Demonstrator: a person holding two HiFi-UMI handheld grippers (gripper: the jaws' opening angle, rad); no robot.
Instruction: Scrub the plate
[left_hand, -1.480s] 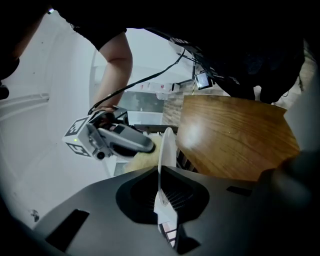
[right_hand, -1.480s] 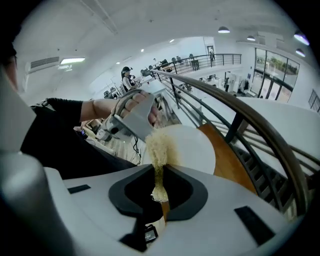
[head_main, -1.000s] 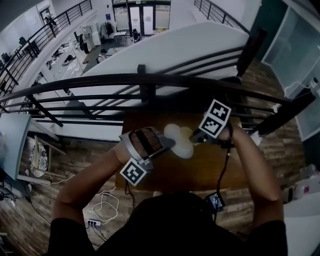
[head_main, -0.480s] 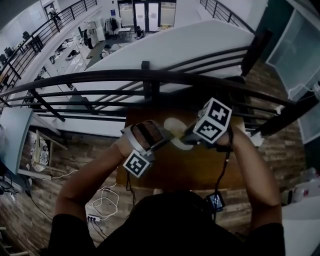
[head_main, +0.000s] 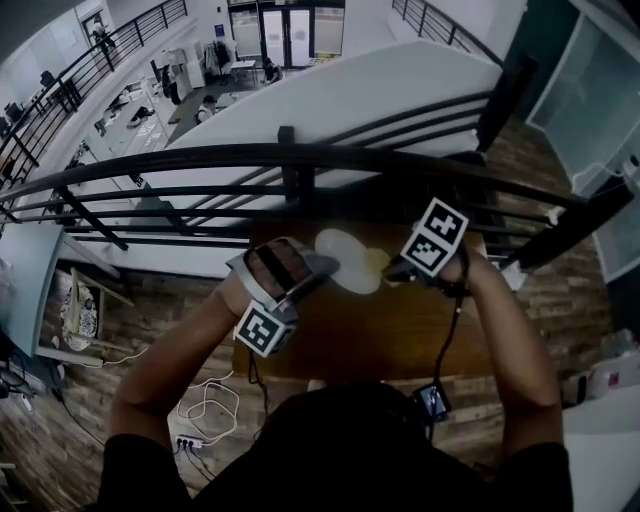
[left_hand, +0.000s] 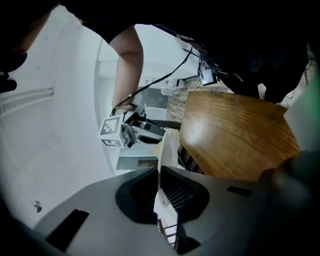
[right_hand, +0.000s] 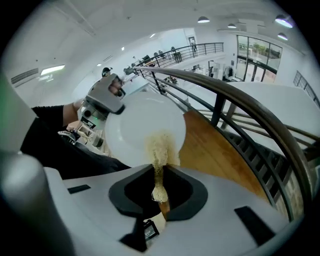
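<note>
Plate (right_hand: 140, 117) is pinched at the rim by my left gripper (left_hand: 161, 176). My right gripper (right_hand: 161, 172) has its jaws clamped on a scrub pad (right_hand: 161, 145), against the plate's face. Scrubbing seems under way, not visibly finished.

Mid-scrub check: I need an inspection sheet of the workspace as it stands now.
Surface: wooden table, brown top.
Job's things: white plate held by its rim in the left gripper; yellowish scrub pad pressed against its face.
Clutter: small screen device at the table's near edge.
Grippers: left gripper shut on the plate; right gripper shut on the scrub pad.
Cables: black cable down from the right gripper; white cables on the floor.
Surroundings: dark railing beyond the table, open hall below.
</note>
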